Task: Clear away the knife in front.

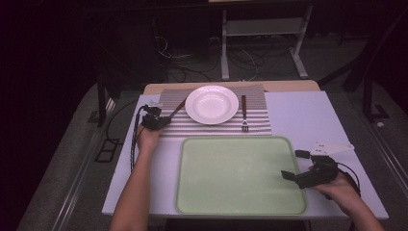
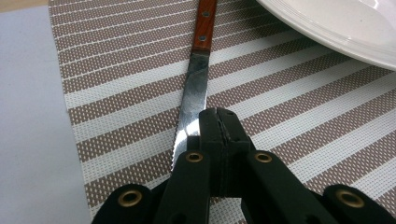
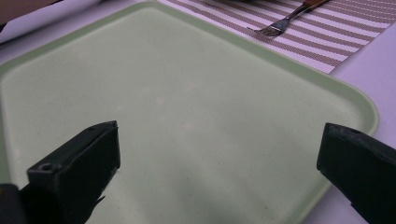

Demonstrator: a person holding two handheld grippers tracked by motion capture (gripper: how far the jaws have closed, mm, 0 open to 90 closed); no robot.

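Knife: serrated steel blade, riveted reddish wood handle, flat on striped woven placemat left of white plate. Left tongs pressed together on blade; tip hidden beneath. Right tongs spread above smooth green tray. Fork handle cut off.

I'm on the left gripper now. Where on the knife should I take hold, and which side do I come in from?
Probably the wooden handle, not the blade. The knife lies flat on the striped placemat, its serrated edge facing away from the plate. The left gripper sits shut at the blade end. Come from above, jaws straddling the handle's narrow width, clear of the plate rim.
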